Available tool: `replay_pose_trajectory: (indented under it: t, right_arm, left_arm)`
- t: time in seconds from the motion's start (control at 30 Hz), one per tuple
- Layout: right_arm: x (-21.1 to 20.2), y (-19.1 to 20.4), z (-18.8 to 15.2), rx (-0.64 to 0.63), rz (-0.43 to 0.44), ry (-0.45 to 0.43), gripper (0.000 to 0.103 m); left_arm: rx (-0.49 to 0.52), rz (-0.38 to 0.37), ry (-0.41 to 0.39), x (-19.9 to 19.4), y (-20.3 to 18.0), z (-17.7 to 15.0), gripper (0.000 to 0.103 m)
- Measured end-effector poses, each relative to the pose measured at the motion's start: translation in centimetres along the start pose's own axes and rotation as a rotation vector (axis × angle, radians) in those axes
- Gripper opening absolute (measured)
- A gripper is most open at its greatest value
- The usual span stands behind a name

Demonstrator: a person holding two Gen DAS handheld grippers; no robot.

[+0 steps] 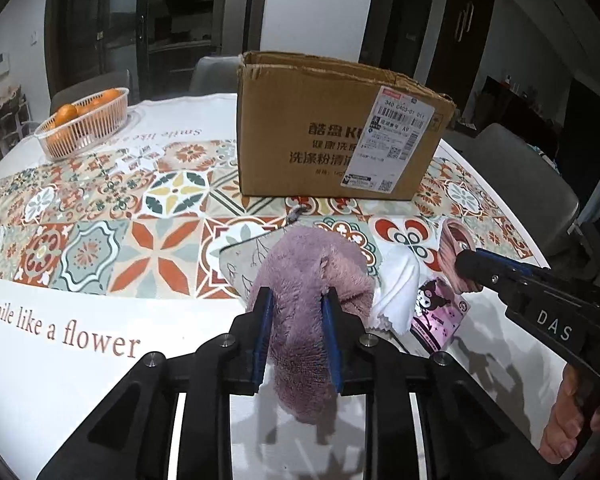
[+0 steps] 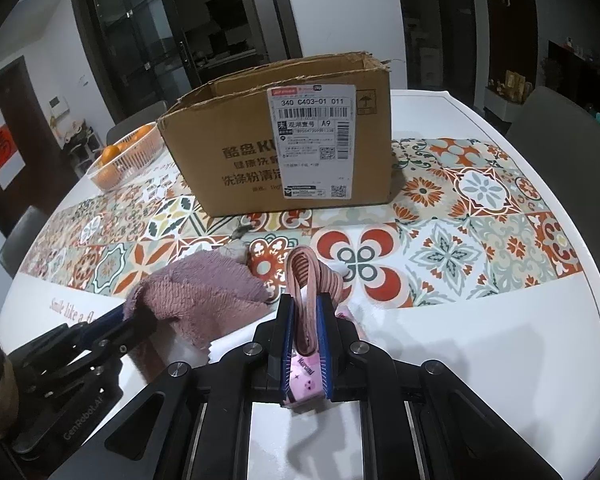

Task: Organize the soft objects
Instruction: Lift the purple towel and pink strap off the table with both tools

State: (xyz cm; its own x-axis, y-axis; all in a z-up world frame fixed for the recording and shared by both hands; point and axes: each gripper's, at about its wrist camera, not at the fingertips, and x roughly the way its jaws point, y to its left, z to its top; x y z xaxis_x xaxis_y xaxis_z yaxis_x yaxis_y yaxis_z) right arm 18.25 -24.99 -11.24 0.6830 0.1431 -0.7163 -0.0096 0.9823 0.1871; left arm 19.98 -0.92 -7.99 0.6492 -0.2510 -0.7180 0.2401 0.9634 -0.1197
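Now both loads lifted off table for box — my left gripper pinching towel mid-fold, right gripper clamped on pink packet (looped band on top), box just ahead, open.

White round table, spread with a patterned tile-print cloth lettered "Smile like a flower". Open cardboard box standing on the cloth toward the far side. Left of the box, a plastic basket of oranges. Just in front of the box, a printed fabric pouch, a white cloth and a pink cartoon packet.
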Motion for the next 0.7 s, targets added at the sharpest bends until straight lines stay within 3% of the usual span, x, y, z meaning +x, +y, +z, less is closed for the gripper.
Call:
replay_pose_trajectory:
  t: [0.03, 0.1, 0.2, 0.4, 0.43, 0.5, 0.7]
  right_arm:
    - [-0.1, 0.1, 0.0, -0.001, 0.0, -0.001, 0.013]
    - [-0.1, 0.1, 0.0, -0.001, 0.001, -0.002, 0.013]
    - [-0.1, 0.1, 0.1, 0.004, 0.002, 0.0, 0.013]
    - [0.0, 0.1, 0.0, 0.004, -0.001, 0.005, 0.013]
    - [0.0, 0.1, 0.0, 0.003, -0.002, 0.006, 0.013]
    - [0.0, 0.1, 0.0, 0.005, 0.0, 0.006, 0.013]
    - [-0.4, -0.1, 0.0, 0.016, -0.002, -0.006, 0.013]
  left_arm:
    - [0.005, 0.002, -0.011, -0.2, 0.0, 0.1, 0.034]
    - [0.014, 0.008, -0.03, -0.5, -0.1, 0.2, 0.035]
    - [0.032, 0.02, -0.034, -0.3, -0.2, 0.3, 0.021]
    - [0.017, -0.012, 0.021, 1.1, 0.0, -0.3, 0.021]
    - [0.016, -0.01, 0.02, 1.1, -0.1, -0.4, 0.017]
    - [0.027, -0.012, 0.011, 1.0, -0.2, -0.5, 0.006]
    - [0.016, -0.031, -0.047, -0.7, -0.5, 0.3, 0.005]
